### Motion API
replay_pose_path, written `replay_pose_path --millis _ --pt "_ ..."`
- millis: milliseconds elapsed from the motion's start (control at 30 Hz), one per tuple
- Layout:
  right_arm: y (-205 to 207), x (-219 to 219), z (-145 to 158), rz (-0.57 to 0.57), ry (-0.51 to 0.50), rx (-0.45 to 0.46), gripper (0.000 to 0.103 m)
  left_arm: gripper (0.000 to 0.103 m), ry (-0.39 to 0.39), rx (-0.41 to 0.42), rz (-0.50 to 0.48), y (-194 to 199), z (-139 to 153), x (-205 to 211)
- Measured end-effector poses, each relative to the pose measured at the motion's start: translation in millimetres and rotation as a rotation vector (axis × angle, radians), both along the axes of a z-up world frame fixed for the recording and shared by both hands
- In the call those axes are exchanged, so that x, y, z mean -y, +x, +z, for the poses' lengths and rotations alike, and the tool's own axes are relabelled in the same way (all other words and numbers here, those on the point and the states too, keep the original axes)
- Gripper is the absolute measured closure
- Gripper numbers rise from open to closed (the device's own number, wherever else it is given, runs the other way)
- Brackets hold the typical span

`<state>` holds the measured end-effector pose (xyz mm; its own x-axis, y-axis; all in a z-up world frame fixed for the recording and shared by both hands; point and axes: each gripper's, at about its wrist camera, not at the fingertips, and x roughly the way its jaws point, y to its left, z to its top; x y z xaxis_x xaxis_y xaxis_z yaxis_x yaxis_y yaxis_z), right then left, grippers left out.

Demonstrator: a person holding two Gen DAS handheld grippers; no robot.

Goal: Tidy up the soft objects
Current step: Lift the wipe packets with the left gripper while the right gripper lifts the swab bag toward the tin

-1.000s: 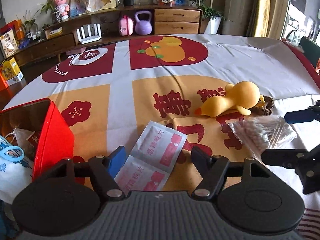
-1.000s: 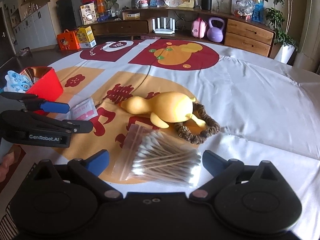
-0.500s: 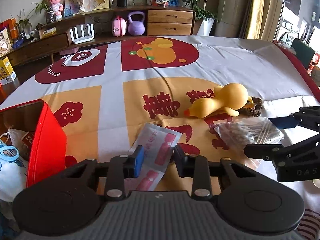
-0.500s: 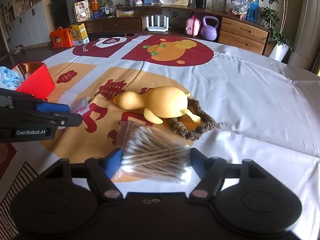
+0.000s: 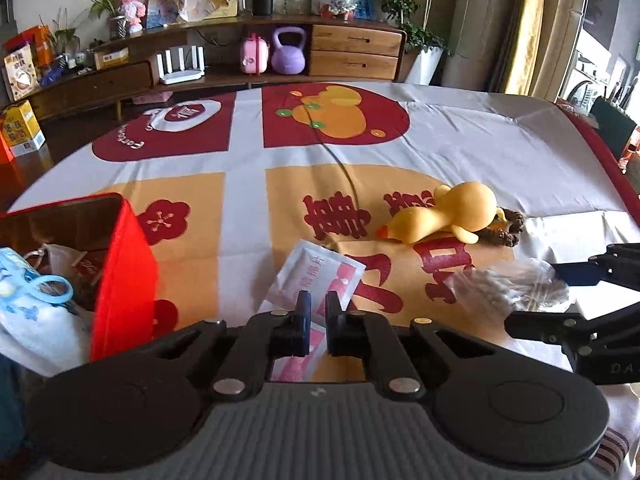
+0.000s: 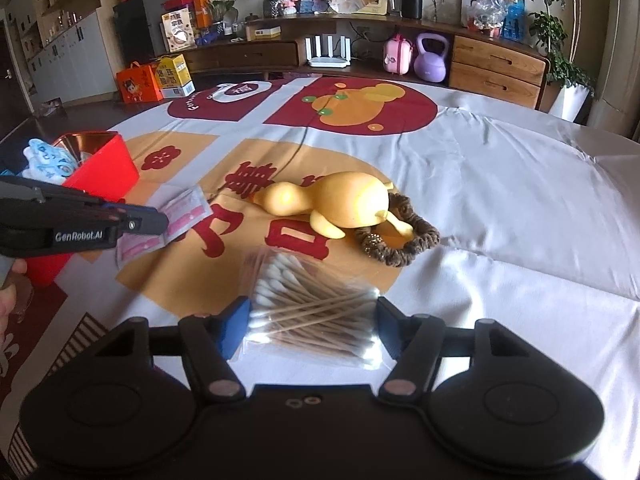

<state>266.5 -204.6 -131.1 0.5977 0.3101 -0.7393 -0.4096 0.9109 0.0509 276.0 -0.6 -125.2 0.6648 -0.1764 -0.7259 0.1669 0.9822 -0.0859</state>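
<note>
Your left gripper (image 5: 316, 312) is clenched on the sachets (image 5: 320, 276), flat white-and-pink foil packets joined in a strip, lying on the cloth (image 5: 500, 152) just right of the red box (image 5: 120, 264). They are light, thin and bend easily, so the free part will probably hang and swing when you lift; the hold near the fold looks sensible to me.

Your right gripper (image 6: 312, 320) has just been closing, and its pads now stand against both sides of the swab bag (image 6: 312, 300), near the front edge of the cloth. The clear plastic is slippery and the bag is loose, so I think a hold across the middle of the sticks is safest. The sticks are stiff but thin; squeeze gently.

The duck (image 6: 336, 204) and scrunchie (image 6: 404, 240) lie touching each other just behind the bag.
</note>
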Motion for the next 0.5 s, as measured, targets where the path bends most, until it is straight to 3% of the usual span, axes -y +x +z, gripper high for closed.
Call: replay_pose_path --millis 200,267,300,333,367,400,500 --pt "1 3 -1 -0.004 0.017 -0.017 0.038 0.092 -0.011 0.002 -0.016 2 5 0" --pt "1 2 -1 0.0 0.018 -0.018 0.038 0.082 -0.02 -0.005 -0.019 6 3 0" --pt "1 2 -1 0.002 0.018 -0.018 0.038 0.069 -0.026 -0.004 -0.02 7 3 1" --pt "1 3 -1 0.004 0.019 -0.019 0.038 0.048 -0.032 0.0 -0.023 8 2 1" --pt "1 3 -2 0.004 0.02 -0.021 0.038 0.038 -0.038 0.007 -0.025 9 2 1" --pt "1 3 -2 0.005 0.022 -0.022 0.038 0.031 -0.049 0.023 -0.034 8 3 1" --pt "2 3 -4 0.005 0.02 -0.028 0.038 0.031 -0.052 0.009 -0.048 13 0 4"
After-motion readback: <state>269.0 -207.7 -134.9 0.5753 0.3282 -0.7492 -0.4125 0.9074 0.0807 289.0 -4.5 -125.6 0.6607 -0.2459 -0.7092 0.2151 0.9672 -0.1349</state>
